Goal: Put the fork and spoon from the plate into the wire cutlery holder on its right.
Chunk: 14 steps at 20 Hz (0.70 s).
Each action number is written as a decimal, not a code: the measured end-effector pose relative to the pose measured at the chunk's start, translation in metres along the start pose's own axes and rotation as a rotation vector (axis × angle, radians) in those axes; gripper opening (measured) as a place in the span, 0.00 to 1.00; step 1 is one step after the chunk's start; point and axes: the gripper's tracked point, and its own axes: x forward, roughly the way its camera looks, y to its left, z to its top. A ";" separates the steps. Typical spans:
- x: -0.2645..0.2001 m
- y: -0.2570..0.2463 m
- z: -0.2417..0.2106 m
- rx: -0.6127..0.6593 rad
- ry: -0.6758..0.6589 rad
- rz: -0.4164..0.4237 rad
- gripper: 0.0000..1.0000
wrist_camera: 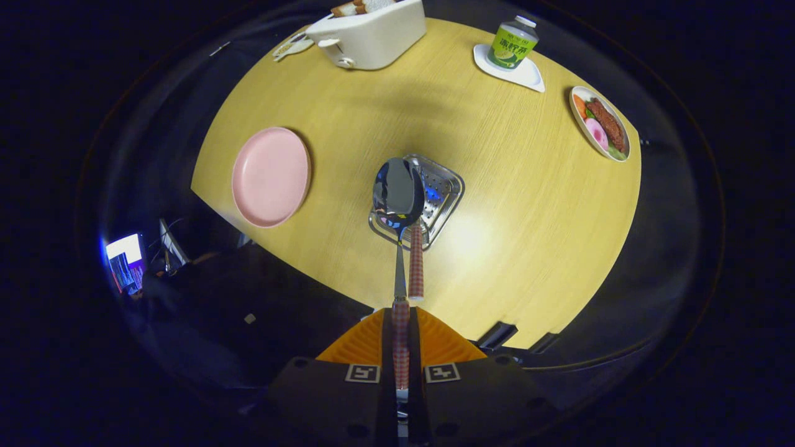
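Spoon [398, 197] is clamped by its checked handle in the tool [400, 323], bowl hanging over the wire holder [446, 192] where another checked handle [416, 261] stands, pink plate [271, 176] bare, so lowering looks next.

1. Light comes from overhead; the wooden table [497, 205] is evenly bright, the booth around it very dim.
2. Soft glare patch on the tabletop just right of the metal cutlery holder [438, 192].
3. Spoon [398, 195] bowl is mirror-like, with dark and bluish reflections.
4. Broad faint shadow below the toaster [372, 31].
5. Strong fisheye bend; table edges curve, far items look squashed.
6. Gripper [401, 338] fingers are shaded, slightly soft, pressed on the spoon handle.
7. Monitor [124, 261] glows, possibly overexposed.
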 end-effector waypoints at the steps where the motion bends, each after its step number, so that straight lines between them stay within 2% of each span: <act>1: 0.003 -0.004 -0.001 0.002 0.041 0.001 0.11; 6: 0.008 -0.014 -0.002 -0.019 0.250 -0.029 0.11; 14: 0.013 -0.018 0.005 -0.021 0.430 -0.077 0.13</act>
